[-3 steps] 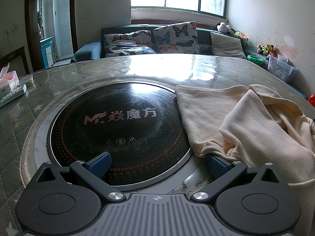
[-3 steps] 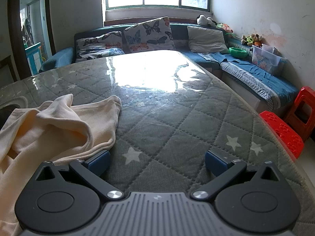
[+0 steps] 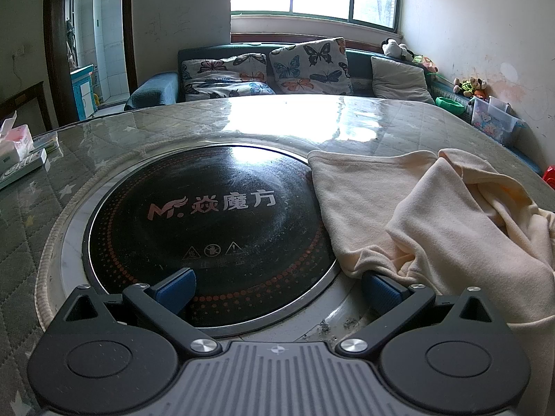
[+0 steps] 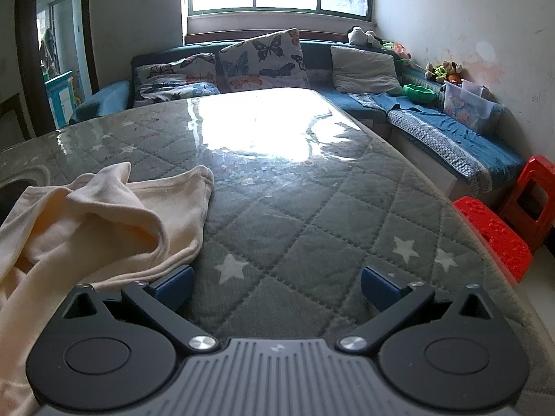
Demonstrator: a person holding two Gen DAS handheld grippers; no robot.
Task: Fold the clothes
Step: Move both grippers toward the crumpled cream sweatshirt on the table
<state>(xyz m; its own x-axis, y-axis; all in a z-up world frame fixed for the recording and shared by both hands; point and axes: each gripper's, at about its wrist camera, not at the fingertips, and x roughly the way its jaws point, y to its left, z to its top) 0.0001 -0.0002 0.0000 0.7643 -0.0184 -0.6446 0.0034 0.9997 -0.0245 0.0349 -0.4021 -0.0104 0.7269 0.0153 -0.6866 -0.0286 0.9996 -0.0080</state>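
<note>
A cream garment (image 3: 433, 215) lies crumpled on the table, its left edge draped over the rim of a round black cooktop (image 3: 208, 222). My left gripper (image 3: 277, 291) stands open over the cooktop's near rim, with its right pad right at the garment's lower hem; nothing sits between the pads. In the right wrist view the same garment (image 4: 104, 215) fills the left side. My right gripper (image 4: 277, 287) is open above the quilted table cover (image 4: 312, 225), its left pad beside the garment's hem.
Boxes and a remote (image 3: 20, 159) sit at the table's far left. A sofa with butterfly cushions (image 3: 308, 62) runs behind the table. Red plastic stools (image 4: 503, 228) stand off the table's right edge. Dust and crumbs (image 3: 333, 326) lie by the cooktop rim.
</note>
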